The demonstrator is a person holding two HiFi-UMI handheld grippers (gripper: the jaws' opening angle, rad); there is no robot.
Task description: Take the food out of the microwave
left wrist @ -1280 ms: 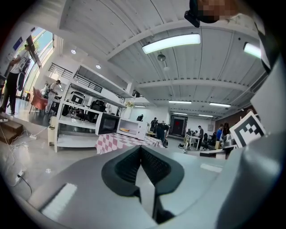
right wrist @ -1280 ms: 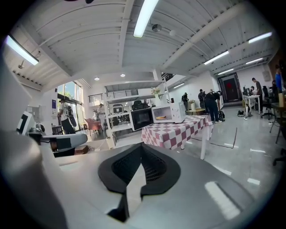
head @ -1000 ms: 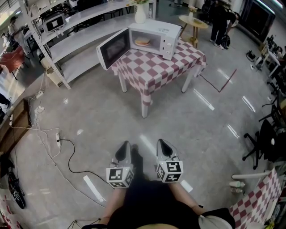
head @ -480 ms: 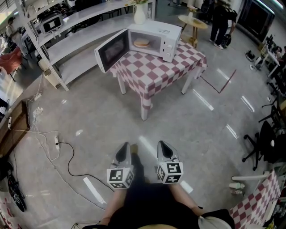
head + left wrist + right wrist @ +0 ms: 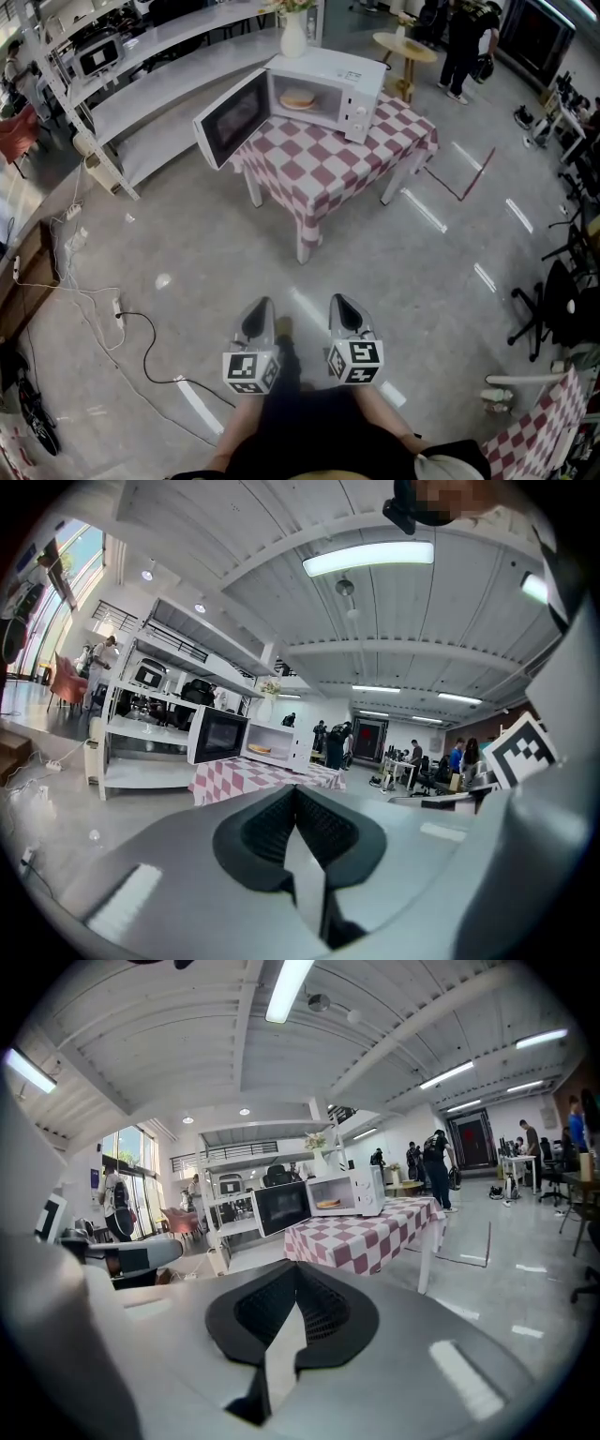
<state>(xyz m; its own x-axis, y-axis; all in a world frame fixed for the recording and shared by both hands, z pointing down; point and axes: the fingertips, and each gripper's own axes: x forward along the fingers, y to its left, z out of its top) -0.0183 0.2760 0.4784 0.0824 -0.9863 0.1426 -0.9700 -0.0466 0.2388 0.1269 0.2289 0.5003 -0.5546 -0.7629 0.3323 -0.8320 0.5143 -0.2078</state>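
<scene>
A white microwave (image 5: 328, 82) stands on a table with a red-and-white checked cloth (image 5: 328, 150), far ahead of me. Its door (image 5: 230, 117) hangs open to the left. A flat round piece of food (image 5: 298, 97) lies inside; it also shows as the food (image 5: 328, 1204) in the right gripper view. My left gripper (image 5: 260, 316) and right gripper (image 5: 345, 310) are held side by side low over the floor, well short of the table. Both are shut with nothing between the jaws. In the left gripper view the microwave (image 5: 246, 740) is small and distant.
Long white shelving (image 5: 159, 94) runs along the left behind the table. Cables and a power strip (image 5: 117, 305) lie on the grey floor at the left. A small round table (image 5: 405, 47) and a person (image 5: 466, 37) stand beyond the microwave. Chairs (image 5: 553, 309) crowd the right edge.
The table and microwave have shifted slightly down and nearer in the head view as I walk towards them. Both grippers keep the same pose, shut.
</scene>
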